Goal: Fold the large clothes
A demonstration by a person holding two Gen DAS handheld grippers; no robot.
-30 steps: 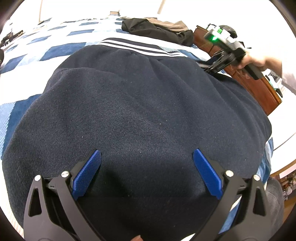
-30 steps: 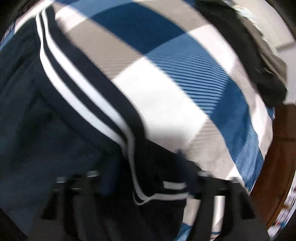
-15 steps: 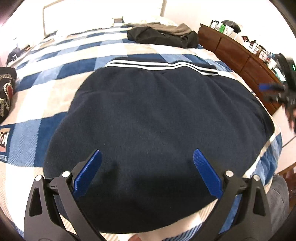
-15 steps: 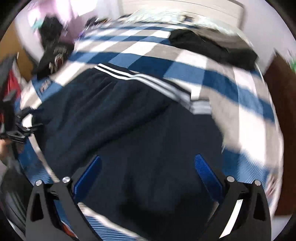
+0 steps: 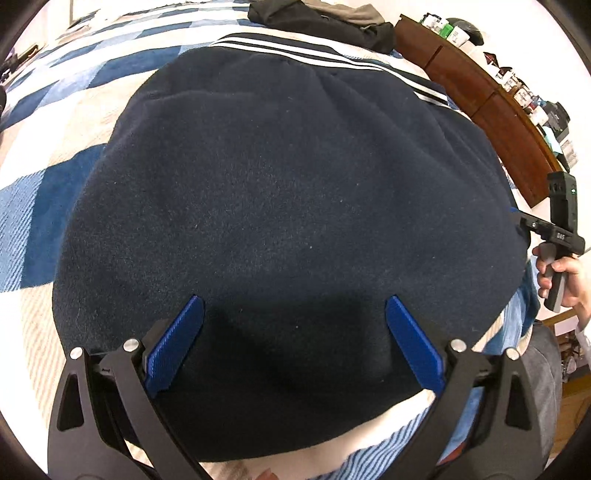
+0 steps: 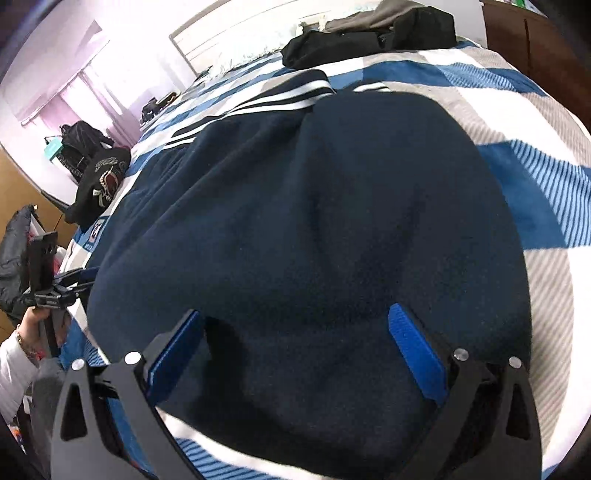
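While the bed (image 5: 44, 155) with its blue, white and beige checked cover carries everything, the navy garment (image 5: 288, 206) with white-striped trim lies spread flat across its near part. Black clothes (image 5: 325, 18) are piled at the far end, well apart from it. Both the left tongs (image 5: 293, 345) and the right tongs (image 6: 295, 350) hover wide over the near hem, gripping nothing.

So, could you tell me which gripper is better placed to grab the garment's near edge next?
Roughly even: the left gripper and right gripper both hover open over the navy fleece garment.
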